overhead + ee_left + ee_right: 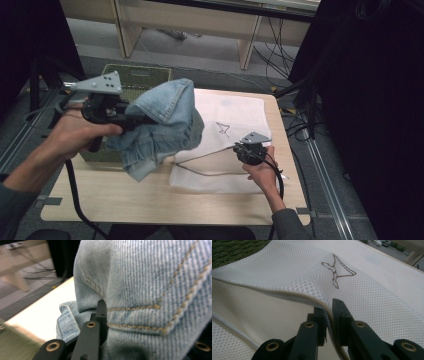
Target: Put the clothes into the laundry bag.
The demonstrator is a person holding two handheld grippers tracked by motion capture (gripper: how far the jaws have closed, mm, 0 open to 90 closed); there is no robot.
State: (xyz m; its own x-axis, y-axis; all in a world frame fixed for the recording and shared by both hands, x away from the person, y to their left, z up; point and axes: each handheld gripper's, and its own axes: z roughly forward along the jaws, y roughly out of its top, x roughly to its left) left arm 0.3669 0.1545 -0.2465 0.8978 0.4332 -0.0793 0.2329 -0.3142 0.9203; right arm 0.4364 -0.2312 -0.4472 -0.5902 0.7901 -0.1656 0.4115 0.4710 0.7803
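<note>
1. We see a pale wooden table on a grey floor, with light wooden furniture legs behind it and dark equipment at both sides.
2. In the high view, a white mesh laundry bag lies flat on the right half of the table, and a green woven box stands at the far left edge.
3. The left gripper, raised above the table's left side, is clamped on a bundle of light blue denim clothing. The denim hangs in a bunch over the bag's left edge.
4. The left gripper view adds what the high view lacks: orange-brown stitching and a seam of the denim pressed right against the jaws.
5. The right gripper rests low at the bag's near right part. The right gripper view shows its jaws pinched on the zipper-edged lip of the bag, lifting it off the layer below.
6. The bag's opening runs from the right gripper toward the left, under the denim; its long axis lies across the table.
7. We read no writing. The bag bears a small brown embroidered figure, also visible in the high view.
</note>
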